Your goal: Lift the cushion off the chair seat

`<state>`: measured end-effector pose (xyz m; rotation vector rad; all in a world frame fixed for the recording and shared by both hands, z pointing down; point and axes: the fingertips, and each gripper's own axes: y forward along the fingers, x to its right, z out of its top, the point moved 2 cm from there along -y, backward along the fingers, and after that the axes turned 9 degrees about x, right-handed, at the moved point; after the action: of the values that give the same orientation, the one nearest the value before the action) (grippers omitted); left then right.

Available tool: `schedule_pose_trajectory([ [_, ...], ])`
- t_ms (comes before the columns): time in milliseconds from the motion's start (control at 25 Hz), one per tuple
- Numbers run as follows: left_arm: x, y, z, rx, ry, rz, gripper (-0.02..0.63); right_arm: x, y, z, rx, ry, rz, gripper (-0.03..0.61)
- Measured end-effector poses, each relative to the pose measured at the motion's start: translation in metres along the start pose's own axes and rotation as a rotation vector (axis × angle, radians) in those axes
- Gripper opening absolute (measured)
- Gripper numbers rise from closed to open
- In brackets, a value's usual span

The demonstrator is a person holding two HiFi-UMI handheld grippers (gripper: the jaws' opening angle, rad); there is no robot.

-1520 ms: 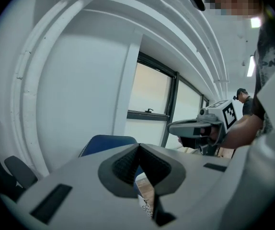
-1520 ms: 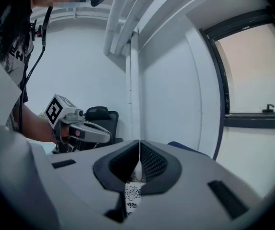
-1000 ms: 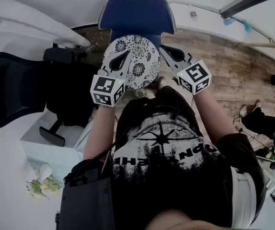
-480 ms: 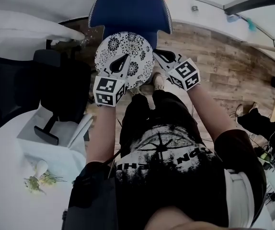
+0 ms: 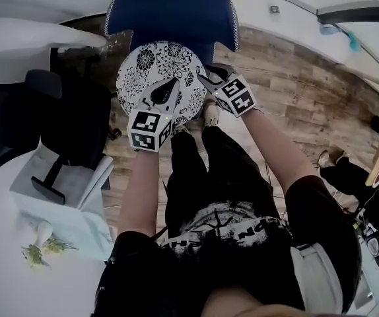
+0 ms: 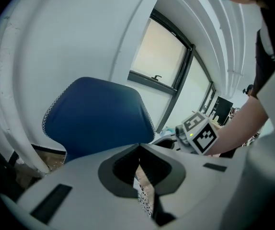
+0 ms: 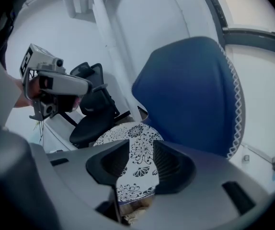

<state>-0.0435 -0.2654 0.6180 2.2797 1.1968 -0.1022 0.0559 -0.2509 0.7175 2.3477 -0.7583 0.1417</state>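
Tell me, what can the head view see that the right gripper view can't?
Only the head view shows the wooden floor, the flowers and the person's legs. Only the right gripper view looks straight along the right hand-held gripper. Its jaws have just been opening and stand apart, with the cushion showing between them, not pinched. Both views show the blue chair, that flowered cushion, the black office chair and the left hand-held gripper.
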Motion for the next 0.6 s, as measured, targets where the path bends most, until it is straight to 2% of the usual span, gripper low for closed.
schedule_pose_trajectory([
  [200,-0.012,0.017,-0.022,0.018,-0.098,-0.005,0.015,0.039,0.048,-0.061,-0.101,0.089,-0.033,0.188],
  [440,-0.034,0.037,-0.051,0.034,-0.177,0.015,0.015,0.061,0.096,-0.124,-0.211,0.165,-0.055,0.235],
  [600,-0.04,0.048,-0.062,0.021,-0.166,0.007,0.015,0.074,0.113,-0.149,-0.261,0.248,-0.098,0.238],
])
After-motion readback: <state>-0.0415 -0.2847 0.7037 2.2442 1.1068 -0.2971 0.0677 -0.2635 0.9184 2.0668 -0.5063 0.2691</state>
